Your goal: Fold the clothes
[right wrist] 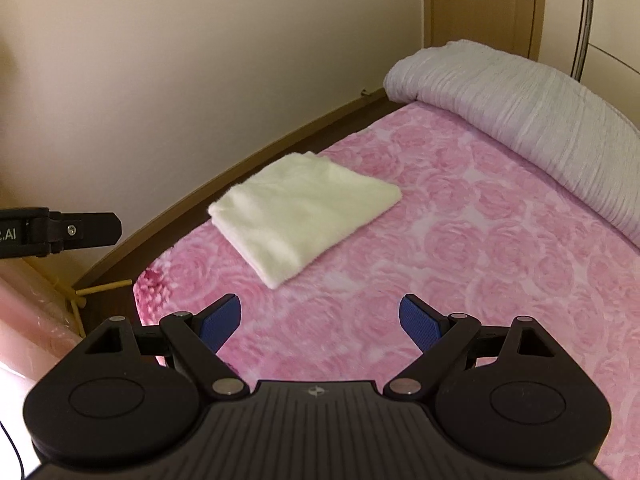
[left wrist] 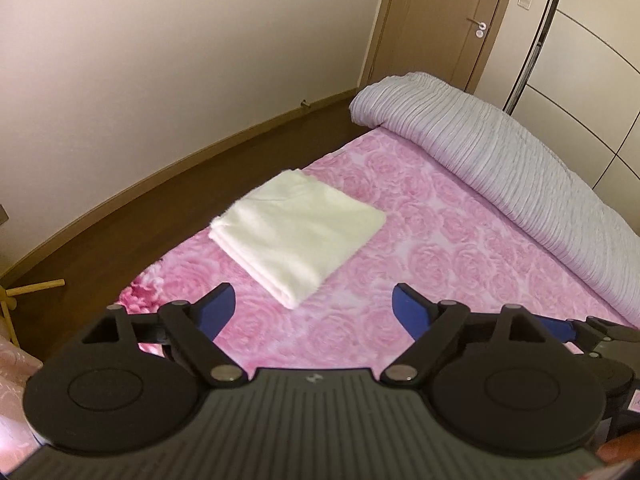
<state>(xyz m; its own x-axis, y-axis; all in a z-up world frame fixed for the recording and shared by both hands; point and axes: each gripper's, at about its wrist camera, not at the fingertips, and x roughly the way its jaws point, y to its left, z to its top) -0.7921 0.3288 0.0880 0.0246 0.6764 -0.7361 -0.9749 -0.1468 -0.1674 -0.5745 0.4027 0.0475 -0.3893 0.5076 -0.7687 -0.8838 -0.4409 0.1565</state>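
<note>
The folded cream garment (left wrist: pixel 298 232) lies flat on the bed, a neat, fluffy rectangle of several layers with its nearest corner pointing back at the cameras. In the left wrist view it sits just ahead of the left gripper (left wrist: pixel 314 306), slightly left of the gap between the blue pads (left wrist: pixel 220 312), and nothing touches it. In the right wrist view the same garment (right wrist: pixel 304 214) lies ahead and a little to the left of the right gripper (right wrist: pixel 320 316), also clear of its blue pads (right wrist: pixel 420 322).

Both grippers hang above the bed with their jaws spread wide apart and nothing between them. Part of the left gripper's black body (right wrist: pixel 72 232) shows at the left edge of the right wrist view, well off to the side of the garment.

Under the garment is a pink rose-patterned bedspread (left wrist: pixel 440 264). Farther ahead and to the right, a rolled pale lilac ribbed duvet (left wrist: pixel 500 152) lies along the far edge of the bed. Left of the bed runs a dark wooden floor (left wrist: pixel 120 232) against a cream wall (left wrist: pixel 160 60), and a brown door (left wrist: pixel 440 16) stands beyond the duvet.
</note>
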